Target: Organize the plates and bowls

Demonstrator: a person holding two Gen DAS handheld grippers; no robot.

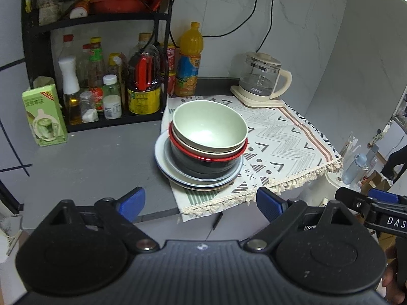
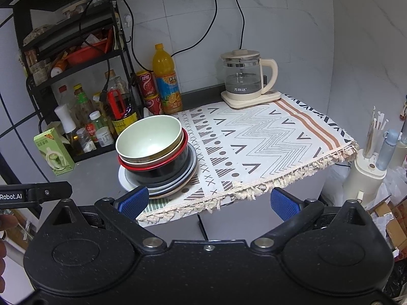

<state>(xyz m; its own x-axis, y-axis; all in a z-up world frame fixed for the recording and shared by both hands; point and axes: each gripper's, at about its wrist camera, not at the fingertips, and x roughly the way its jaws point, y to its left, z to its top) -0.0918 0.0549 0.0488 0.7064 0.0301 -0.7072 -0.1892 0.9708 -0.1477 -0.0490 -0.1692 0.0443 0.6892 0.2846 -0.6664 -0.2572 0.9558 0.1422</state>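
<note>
A pale green bowl (image 1: 209, 127) (image 2: 150, 137) tops a stack: under it a red-rimmed bowl (image 1: 208, 156) (image 2: 155, 166), a black bowl (image 1: 203, 166) (image 2: 162, 171), then several plates (image 1: 162, 157) (image 2: 189, 175). The stack sits at the left edge of a patterned cloth (image 1: 279, 137) (image 2: 254, 139). My left gripper (image 1: 201, 203) is open and empty, in front of the stack and short of it. My right gripper (image 2: 209, 202) is open and empty, in front of the cloth's fringe, right of the stack.
A black rack (image 1: 96, 76) (image 2: 76, 89) of bottles stands at the back left, with a green carton (image 1: 44, 115) (image 2: 54, 152) beside it. An orange juice bottle (image 1: 189, 61) (image 2: 166, 76) and a glass kettle (image 1: 264, 78) (image 2: 244, 76) stand at the back. The grey counter (image 1: 89, 165) ends near the grippers.
</note>
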